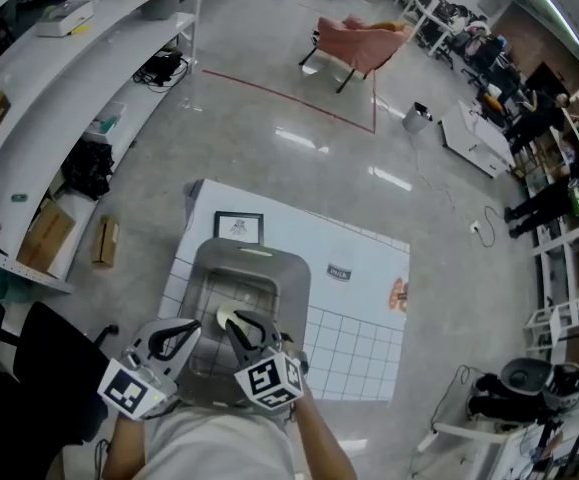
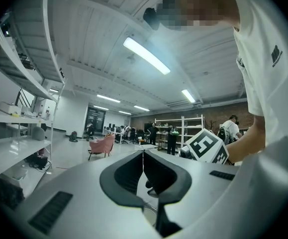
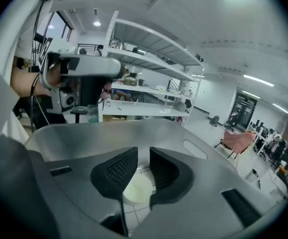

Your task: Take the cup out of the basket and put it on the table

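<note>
The left gripper (image 2: 143, 156) is closed tight and holds nothing. The right gripper (image 3: 144, 154) points down into the grey basket (image 1: 287, 268). Its jaws are a tiny bit apart and hold nothing. The pale cup (image 3: 136, 189) is just below them, inside the basket. The basket sits on the white counter (image 1: 364, 313).

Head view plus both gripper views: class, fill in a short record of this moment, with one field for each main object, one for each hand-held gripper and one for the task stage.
Table: white, gridded top
Basket: grey, standing on the table
Cup: pale, inside the basket
Right hand-held gripper: jaws slightly apart, aimed down at the cup, not gripping it
Left hand-held gripper: jaws together, nothing between them
Task stage: cup not yet taken out
</note>
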Available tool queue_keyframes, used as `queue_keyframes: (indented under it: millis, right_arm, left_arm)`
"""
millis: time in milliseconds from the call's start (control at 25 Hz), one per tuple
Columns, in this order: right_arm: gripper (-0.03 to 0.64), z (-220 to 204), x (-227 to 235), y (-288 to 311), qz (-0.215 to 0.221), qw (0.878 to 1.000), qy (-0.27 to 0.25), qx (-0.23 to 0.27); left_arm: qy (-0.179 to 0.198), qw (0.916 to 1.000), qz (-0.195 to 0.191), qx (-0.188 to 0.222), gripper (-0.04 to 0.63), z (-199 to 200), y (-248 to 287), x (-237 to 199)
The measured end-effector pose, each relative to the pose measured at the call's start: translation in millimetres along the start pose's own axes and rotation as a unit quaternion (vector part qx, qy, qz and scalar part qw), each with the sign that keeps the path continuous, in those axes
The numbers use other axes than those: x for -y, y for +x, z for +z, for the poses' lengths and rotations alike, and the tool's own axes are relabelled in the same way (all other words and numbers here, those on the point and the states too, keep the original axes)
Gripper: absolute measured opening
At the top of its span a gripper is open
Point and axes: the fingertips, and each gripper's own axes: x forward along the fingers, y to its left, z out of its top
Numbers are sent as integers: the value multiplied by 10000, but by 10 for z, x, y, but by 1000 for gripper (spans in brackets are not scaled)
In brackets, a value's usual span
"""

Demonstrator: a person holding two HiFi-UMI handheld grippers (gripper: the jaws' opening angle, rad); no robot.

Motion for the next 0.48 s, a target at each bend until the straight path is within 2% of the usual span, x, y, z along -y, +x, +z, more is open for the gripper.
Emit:
queue_keyframes:
  millis: [120,240,480]
  right_arm:
    - [141,-164,-59,178,289,9977,-444,-428]
    - [198,-315,-121,325,568,9912,-841,-845]
    - [333,-597,-239,578,1190,9670,-1684,-1499]
  left_arm:
    - [-28,10000,0,-59,11,-28,18,-32]
    - [-65,9999,-20,-109,11,-72,26,-55]
    - [-68,9998,-38,-179,11,-120,58,-88]
